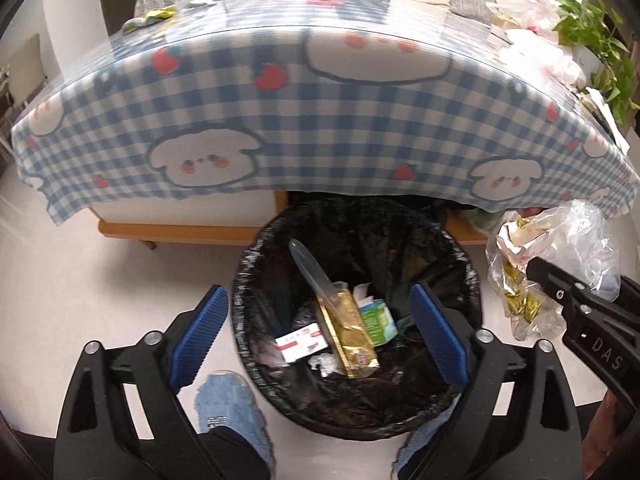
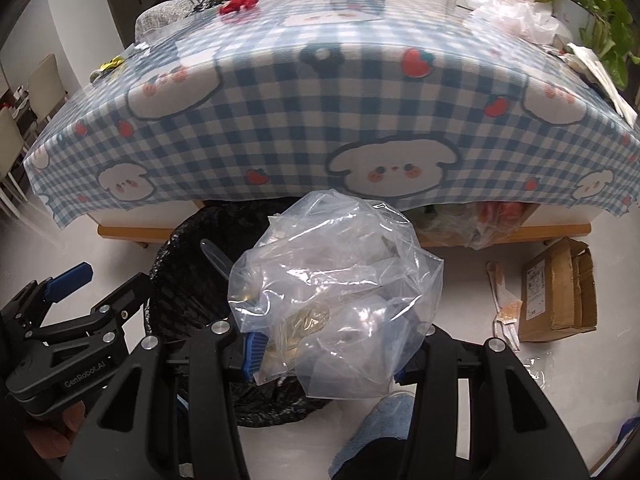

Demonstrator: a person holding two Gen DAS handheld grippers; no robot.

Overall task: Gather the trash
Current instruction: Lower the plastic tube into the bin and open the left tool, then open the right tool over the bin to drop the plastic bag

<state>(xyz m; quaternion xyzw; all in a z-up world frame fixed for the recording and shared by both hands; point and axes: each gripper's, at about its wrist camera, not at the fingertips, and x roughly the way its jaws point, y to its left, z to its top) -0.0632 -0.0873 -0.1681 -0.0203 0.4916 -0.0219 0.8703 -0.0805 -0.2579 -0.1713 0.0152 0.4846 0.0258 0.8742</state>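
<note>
Your trash bin (image 1: 356,344), lined with a black bag, stands on the pale floor just in front of the low table. From the left wrist view you look straight down into it: a gold foil packet (image 1: 348,332) lies across the middle with a clear plastic piece (image 1: 308,264) leaning up from it toward the far rim. Beside the packet lie a green and white carton (image 1: 378,320), a red and white card (image 1: 300,342) and a crumpled white scrap (image 1: 326,364).

Your left gripper (image 1: 320,336) hangs over the bin's mouth with its blue pads (image 1: 204,328) spread wide and nothing between them.

Your right gripper (image 2: 324,352) is clamped partway on a clear plastic bag (image 2: 340,280), which bulges up and forward between the fingers. In the left wrist view the same bag shows gold wrappers (image 1: 520,300) and some white paper inside. It hangs just beside the bin's right rim, not yet over the opening.

The table wears a blue and white checked cloth (image 1: 280,128) printed with cartoon dogs and strawberries, under a clear cover. On its far right lies a heap of plastic bags (image 2: 516,16), with a potted plant (image 2: 592,8) just beyond. A cardboard box (image 2: 556,292) sits on the floor to the right. Your blue slipper (image 1: 228,412) shows at the bin's near edge.
</note>
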